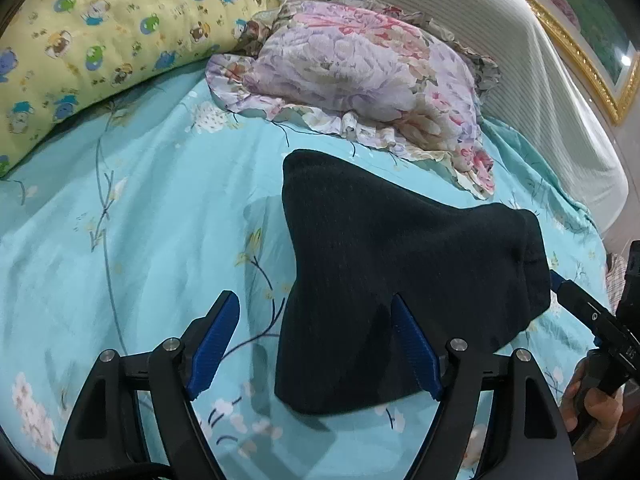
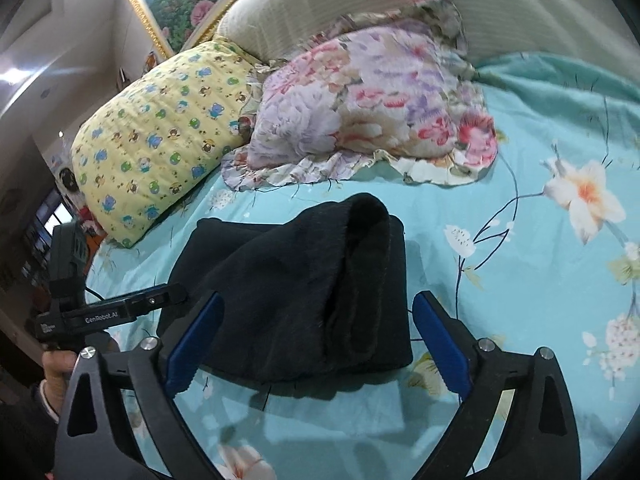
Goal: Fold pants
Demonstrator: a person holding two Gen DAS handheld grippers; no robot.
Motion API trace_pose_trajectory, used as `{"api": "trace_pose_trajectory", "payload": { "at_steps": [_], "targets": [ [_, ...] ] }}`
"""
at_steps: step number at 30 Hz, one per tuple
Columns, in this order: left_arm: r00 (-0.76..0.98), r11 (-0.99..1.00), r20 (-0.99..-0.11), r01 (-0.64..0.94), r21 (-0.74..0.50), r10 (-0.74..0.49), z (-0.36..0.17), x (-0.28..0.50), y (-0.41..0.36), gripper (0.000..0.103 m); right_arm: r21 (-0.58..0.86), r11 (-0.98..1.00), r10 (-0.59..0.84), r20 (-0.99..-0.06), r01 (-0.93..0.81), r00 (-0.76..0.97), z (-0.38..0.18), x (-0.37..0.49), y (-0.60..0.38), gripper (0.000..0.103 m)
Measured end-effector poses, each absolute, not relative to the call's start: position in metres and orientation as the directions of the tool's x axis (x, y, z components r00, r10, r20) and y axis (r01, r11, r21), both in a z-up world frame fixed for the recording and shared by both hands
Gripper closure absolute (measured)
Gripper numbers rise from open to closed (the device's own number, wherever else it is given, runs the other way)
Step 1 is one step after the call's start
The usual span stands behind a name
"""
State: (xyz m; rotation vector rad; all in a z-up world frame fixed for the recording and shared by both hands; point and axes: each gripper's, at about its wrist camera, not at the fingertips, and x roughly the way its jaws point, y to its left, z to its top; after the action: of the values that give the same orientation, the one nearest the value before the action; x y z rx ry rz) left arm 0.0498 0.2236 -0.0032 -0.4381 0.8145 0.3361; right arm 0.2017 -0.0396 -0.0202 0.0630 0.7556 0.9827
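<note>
The dark, nearly black pants (image 1: 392, 264) lie folded in a thick bundle on the turquoise flowered sheet (image 1: 160, 208). My left gripper (image 1: 313, 297) is open just above the bundle's near left corner; its right finger (image 1: 412, 340) lies over the cloth and its left finger is over bare sheet. In the right wrist view the pants (image 2: 296, 280) sit between the wide-spread blue pads of my right gripper (image 2: 320, 296), which is open, with no pad pressing the cloth. One rolled fold stands up at the bundle's far end.
A floral ruffled pillow (image 1: 360, 68) and a yellow cartoon-print pillow (image 1: 100, 28) lie beyond the pants against a pale ribbed headboard (image 1: 520, 60). A gold-framed picture (image 1: 592, 64) hangs behind. The other gripper (image 2: 132, 308) and a hand (image 2: 56, 364) show at the left.
</note>
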Motion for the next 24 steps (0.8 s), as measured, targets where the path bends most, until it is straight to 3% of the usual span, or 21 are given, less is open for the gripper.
{"api": "trace_pose_trajectory", "payload": {
  "at_steps": [24],
  "targets": [
    [0.624,0.88,-0.739,-0.466,-0.091,0.255,0.001,0.008,0.174,0.019,0.189,0.6,0.716,-0.56,-0.778,0.417,-0.029,0.141,-0.04,0.003]
  ]
}}
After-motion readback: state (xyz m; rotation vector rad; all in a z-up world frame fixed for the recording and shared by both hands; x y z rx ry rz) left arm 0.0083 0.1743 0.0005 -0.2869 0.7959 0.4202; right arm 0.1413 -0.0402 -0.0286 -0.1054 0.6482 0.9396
